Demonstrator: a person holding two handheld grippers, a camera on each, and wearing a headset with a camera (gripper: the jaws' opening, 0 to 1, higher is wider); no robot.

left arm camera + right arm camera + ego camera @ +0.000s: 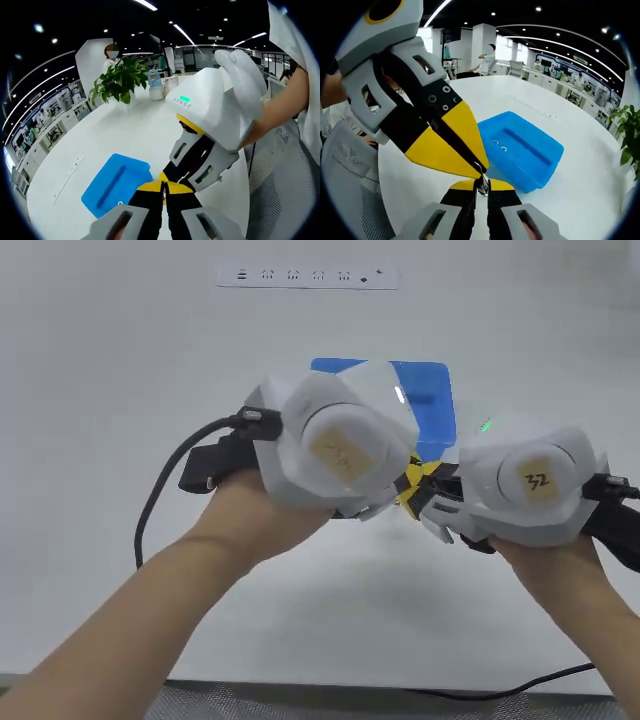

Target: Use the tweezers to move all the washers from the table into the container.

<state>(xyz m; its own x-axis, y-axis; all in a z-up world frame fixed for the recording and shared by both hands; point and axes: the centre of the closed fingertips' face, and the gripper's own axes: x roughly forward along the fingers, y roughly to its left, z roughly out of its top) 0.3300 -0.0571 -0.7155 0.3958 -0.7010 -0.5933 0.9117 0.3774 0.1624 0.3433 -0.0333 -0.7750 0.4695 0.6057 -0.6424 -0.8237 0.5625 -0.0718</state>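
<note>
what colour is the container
The container is plain solid blue; it shows best in the right gripper view.

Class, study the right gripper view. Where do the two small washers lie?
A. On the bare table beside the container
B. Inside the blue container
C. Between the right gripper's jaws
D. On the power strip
B: in the right gripper view, the two washers sit on the floor of the blue container, not on the white table around it.
</note>
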